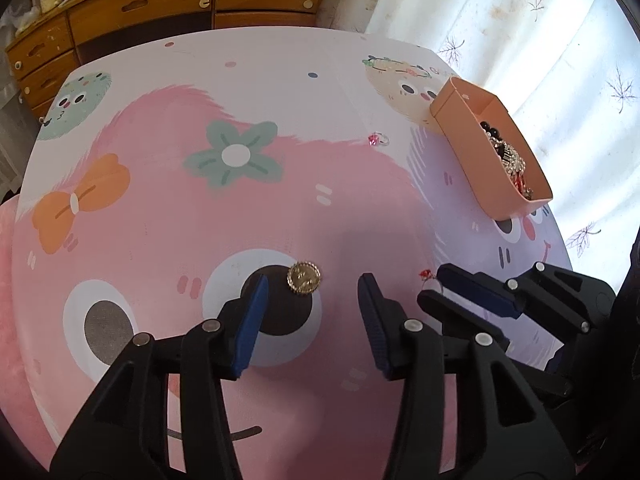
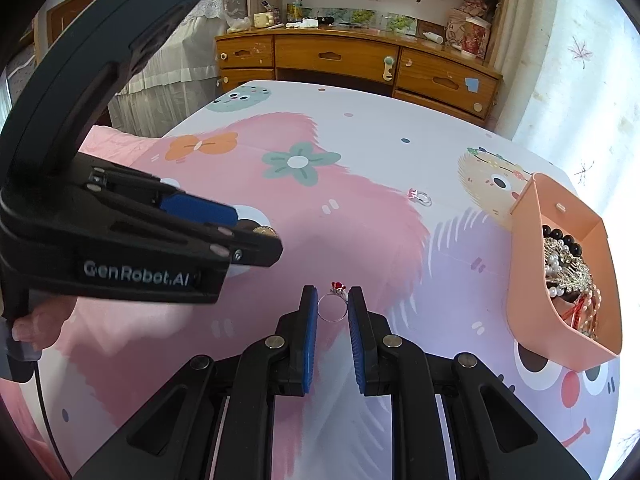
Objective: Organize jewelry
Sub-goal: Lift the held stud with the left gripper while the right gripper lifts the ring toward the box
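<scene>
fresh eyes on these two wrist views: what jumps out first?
The loud cartoon tablecloth, pink with big eyes, a flower and a bow, fills both views. Next, the peach tray at the table's right edge, heaped with pearls and sparkly pieces. Then the right gripper pinching a silver ring with a red stone, while the left gripper stands open beside a gold round brooch lying on a printed eye.

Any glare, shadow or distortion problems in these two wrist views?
Left wrist view: curtain overexposed by backlight, strong fisheye bending at the table edge, soft shadow beside the gold brooch. Right wrist view: sharp on the red-stone ring; the left gripper looms large, dark and slightly blurred.
</scene>
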The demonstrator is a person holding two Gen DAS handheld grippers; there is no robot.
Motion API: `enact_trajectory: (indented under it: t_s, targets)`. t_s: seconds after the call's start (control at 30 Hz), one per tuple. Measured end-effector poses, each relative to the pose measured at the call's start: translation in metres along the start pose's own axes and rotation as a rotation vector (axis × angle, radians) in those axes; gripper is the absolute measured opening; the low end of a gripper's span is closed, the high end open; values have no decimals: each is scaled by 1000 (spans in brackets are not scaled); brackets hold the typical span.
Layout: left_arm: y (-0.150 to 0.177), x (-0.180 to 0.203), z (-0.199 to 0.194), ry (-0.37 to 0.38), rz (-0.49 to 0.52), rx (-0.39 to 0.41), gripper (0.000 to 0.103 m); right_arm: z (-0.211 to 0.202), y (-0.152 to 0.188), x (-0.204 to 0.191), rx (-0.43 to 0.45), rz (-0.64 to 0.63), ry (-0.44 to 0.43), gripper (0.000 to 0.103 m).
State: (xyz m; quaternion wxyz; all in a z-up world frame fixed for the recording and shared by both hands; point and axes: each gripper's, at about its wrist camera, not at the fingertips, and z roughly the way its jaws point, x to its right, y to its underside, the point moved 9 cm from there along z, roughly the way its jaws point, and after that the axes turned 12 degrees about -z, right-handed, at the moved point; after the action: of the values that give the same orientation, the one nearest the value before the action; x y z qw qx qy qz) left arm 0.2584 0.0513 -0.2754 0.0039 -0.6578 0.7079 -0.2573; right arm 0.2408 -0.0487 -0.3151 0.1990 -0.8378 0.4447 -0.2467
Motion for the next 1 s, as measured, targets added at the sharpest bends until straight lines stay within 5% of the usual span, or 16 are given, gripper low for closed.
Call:
enact_trajectory:
  t_s: [0.4, 0.57, 1.0]
  targets:
    - [1, 6, 12, -103, 82, 32, 42, -11, 7, 16, 10, 8, -9, 15]
    - [2, 8, 12, -135, 100, 56, 17, -18, 11, 26, 18, 6, -16, 15]
    - [-15, 59, -3, -98, 93, 112, 17, -55, 10, 56, 84, -29, -41, 15]
